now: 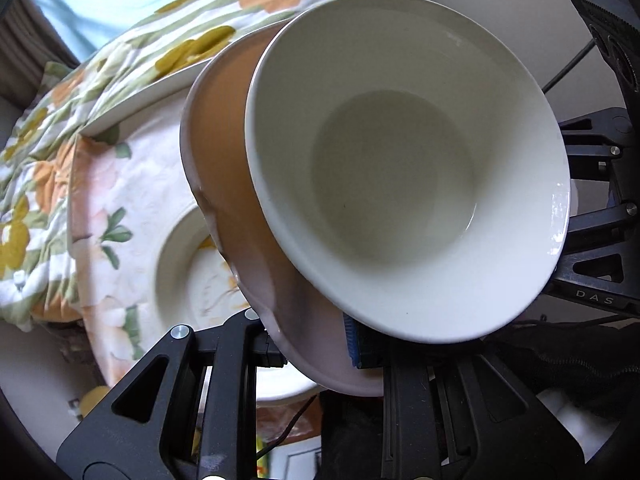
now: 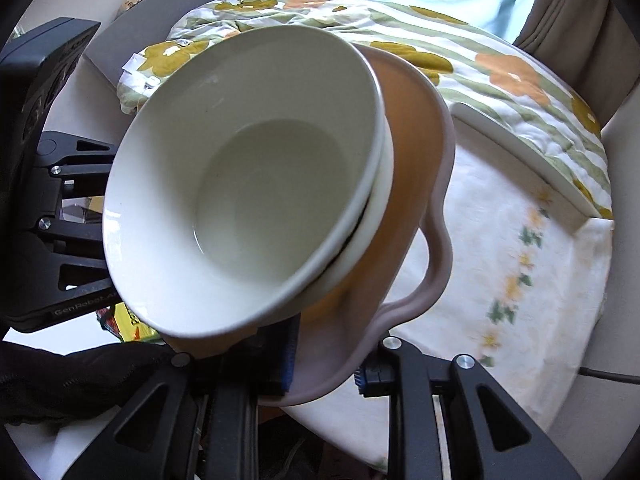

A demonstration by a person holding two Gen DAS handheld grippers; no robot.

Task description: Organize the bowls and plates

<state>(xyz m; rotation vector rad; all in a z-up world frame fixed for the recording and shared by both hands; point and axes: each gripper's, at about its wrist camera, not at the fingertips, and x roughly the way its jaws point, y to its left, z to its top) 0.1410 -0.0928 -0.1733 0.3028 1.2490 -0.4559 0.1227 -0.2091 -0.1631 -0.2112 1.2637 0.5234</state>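
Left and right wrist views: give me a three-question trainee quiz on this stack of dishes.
1. True or false: the white bowls sit in an orange dish with a pale wavy rim.
2. Multiple choice: what holds the orange dish? A) only the left hand-held gripper; B) only the right hand-held gripper; C) both, each shut on its rim.
3. Fill in: under the lifted stack, on the round table, lies a cloth printed with ____.

Key: 1 true; 2 C; 3 flowers.
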